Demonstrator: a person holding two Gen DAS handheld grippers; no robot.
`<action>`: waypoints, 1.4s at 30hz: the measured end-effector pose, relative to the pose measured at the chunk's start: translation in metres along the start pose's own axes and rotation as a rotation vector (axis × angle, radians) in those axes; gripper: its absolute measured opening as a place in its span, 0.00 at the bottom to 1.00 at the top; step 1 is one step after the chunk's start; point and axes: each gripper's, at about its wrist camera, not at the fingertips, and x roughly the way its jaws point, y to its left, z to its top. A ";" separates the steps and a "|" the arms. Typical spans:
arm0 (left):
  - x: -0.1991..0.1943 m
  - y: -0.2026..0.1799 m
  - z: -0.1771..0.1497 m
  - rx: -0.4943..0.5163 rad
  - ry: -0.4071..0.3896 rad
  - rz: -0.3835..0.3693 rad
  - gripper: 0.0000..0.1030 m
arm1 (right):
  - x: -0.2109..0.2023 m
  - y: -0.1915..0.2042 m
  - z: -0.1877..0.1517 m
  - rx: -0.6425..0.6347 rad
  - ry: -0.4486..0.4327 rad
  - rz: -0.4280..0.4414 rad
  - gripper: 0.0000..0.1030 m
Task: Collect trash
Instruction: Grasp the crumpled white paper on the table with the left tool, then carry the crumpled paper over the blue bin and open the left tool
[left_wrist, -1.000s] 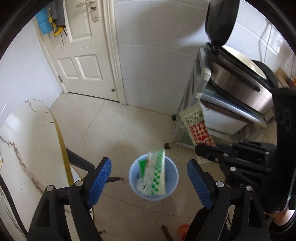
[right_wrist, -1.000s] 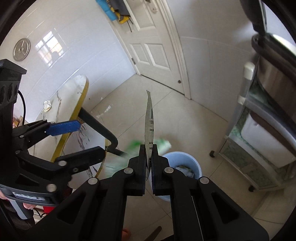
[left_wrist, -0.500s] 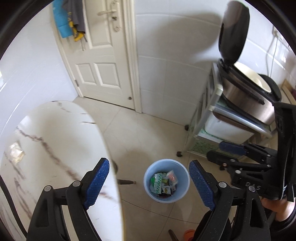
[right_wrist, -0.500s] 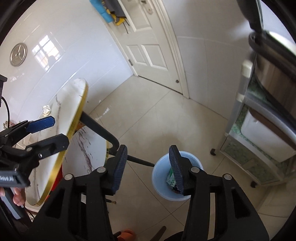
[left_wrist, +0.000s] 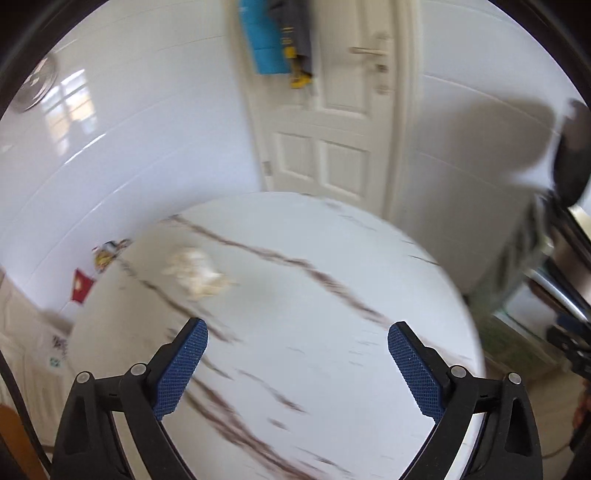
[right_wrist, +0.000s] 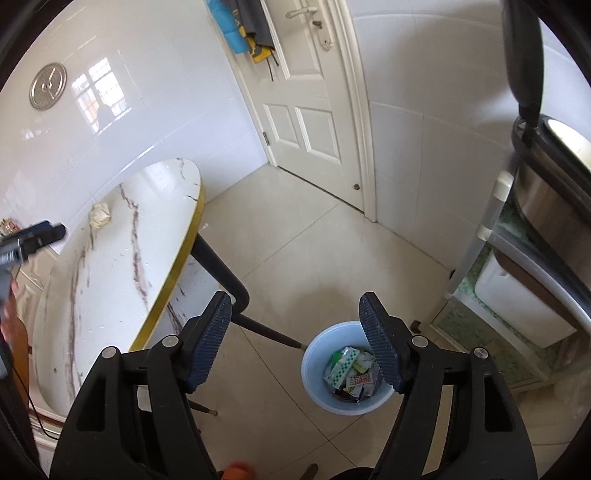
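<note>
Sitting left of centre in my left wrist frame, a crumpled pale wrapper (left_wrist: 195, 275) lies blurred on the white marbled surface (left_wrist: 314, 332), well ahead of my left gripper (left_wrist: 297, 363), whose blue-padded fingers (left_wrist: 181, 369) stand wide apart with nothing between them. In my right wrist frame the same wrapper (right_wrist: 99, 215) shows small at the left, on the gold-edged surface (right_wrist: 110, 266). My right gripper (right_wrist: 295, 339) hangs over the tiled floor (right_wrist: 332, 258), its fingers (right_wrist: 380, 350) spread apart and holding nothing. At lower centre right, a light blue bin (right_wrist: 314, 380) stands on the floor with packets (right_wrist: 351, 369) inside. A white door (right_wrist: 306, 110) fills the upper centre.
</note>
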 end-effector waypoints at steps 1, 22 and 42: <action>0.009 0.017 0.003 -0.023 0.003 0.030 0.94 | 0.007 -0.001 0.000 0.006 0.009 -0.008 0.67; 0.140 0.100 0.026 -0.229 0.123 0.003 0.52 | 0.117 -0.062 -0.016 0.095 0.197 -0.031 0.67; -0.032 -0.136 -0.011 -0.017 0.021 -0.372 0.22 | 0.112 -0.122 -0.066 0.166 0.243 -0.013 0.67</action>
